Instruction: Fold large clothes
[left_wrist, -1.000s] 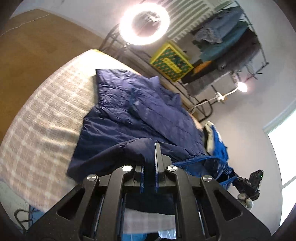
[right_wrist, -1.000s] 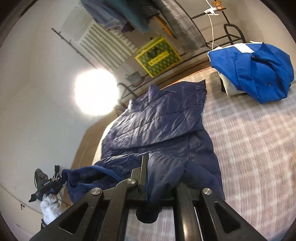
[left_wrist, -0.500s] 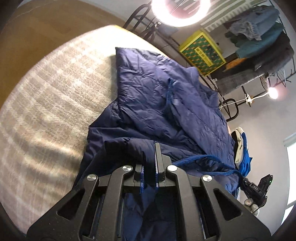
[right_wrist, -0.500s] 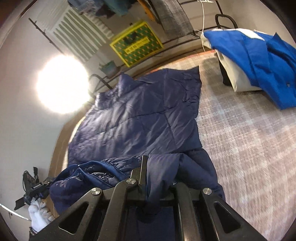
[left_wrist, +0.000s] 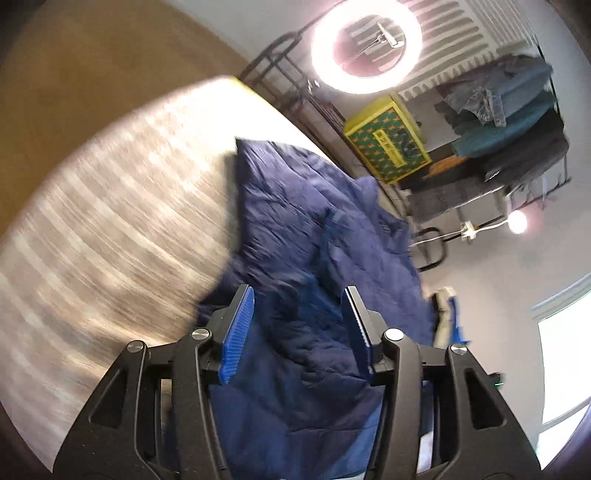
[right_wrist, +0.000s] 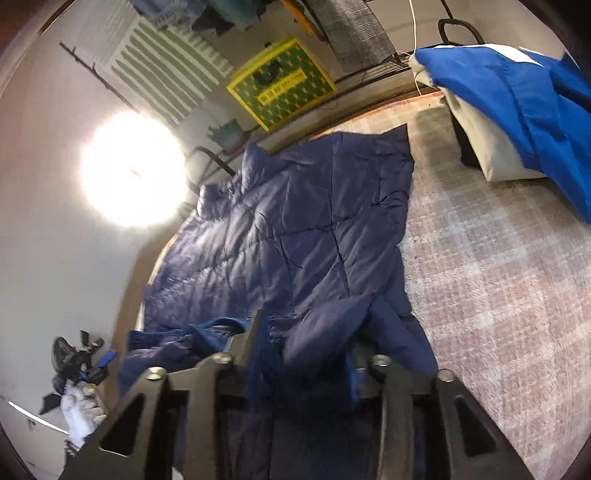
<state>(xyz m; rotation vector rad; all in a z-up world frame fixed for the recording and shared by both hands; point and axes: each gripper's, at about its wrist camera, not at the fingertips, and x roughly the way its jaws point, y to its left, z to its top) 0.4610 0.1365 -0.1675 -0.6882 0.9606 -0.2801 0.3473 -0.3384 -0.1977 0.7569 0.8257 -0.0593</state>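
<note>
Left gripper (left_wrist: 298, 295): jaws were opening, blue pads parted, with the navy quilted jacket (left_wrist: 317, 236) lying beneath and between them; pads did not press on the cloth. Picture was motion-blurred.

Right gripper (right_wrist: 306, 325): jaws were opening too. A loose fold of the jacket (right_wrist: 295, 236) bulged up between the fingers; the right finger was mostly hidden behind cloth, and no pinch on the fabric could be seen.

Jacket lay spread flat on the bed (right_wrist: 498, 266), which carried a pale checked cover, its near edge bunched just under both grippers and its far end reaching toward the bed's far side.

Farther out: a bright blue garment (right_wrist: 517, 88) was draped over a white bag near the bed's far corner, well apart from the jacket. Behind the bed stood a yellow-and-green box (left_wrist: 388, 144), a lit ring light (left_wrist: 365, 44) and a rack of hanging clothes (left_wrist: 509, 110).
</note>
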